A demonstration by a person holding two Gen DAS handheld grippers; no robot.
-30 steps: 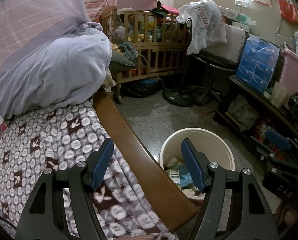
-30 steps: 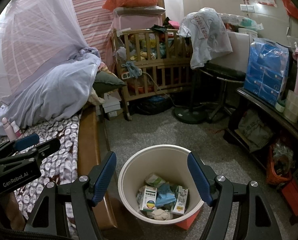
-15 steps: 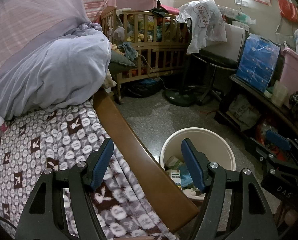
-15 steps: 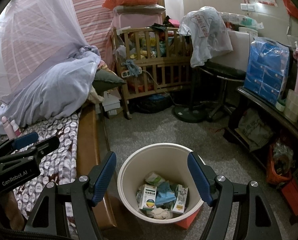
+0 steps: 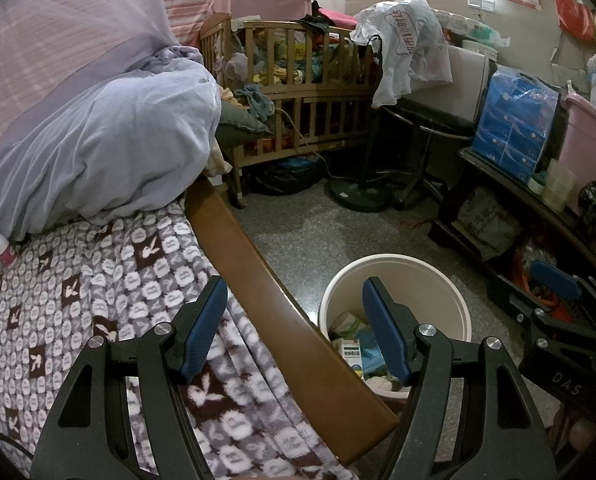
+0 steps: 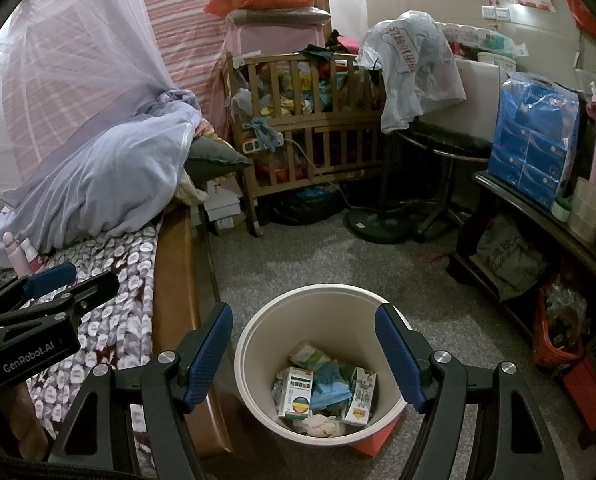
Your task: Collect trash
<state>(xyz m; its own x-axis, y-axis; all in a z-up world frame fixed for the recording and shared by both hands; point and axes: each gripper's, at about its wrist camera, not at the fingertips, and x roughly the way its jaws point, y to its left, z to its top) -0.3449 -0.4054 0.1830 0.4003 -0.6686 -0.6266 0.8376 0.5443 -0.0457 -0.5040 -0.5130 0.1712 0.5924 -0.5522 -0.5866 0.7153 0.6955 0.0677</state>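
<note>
Hovering w/ jaws apart & empty, right gripper is held above the bin, near centre; left gripper likewise, over bed rail. Risk: bin tipped if rim is clipped; boxes spilled.

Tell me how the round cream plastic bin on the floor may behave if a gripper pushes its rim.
The round cream plastic bin probably slides or tips easily: it holds only light cartons and looks tall and thin-walled.
</note>
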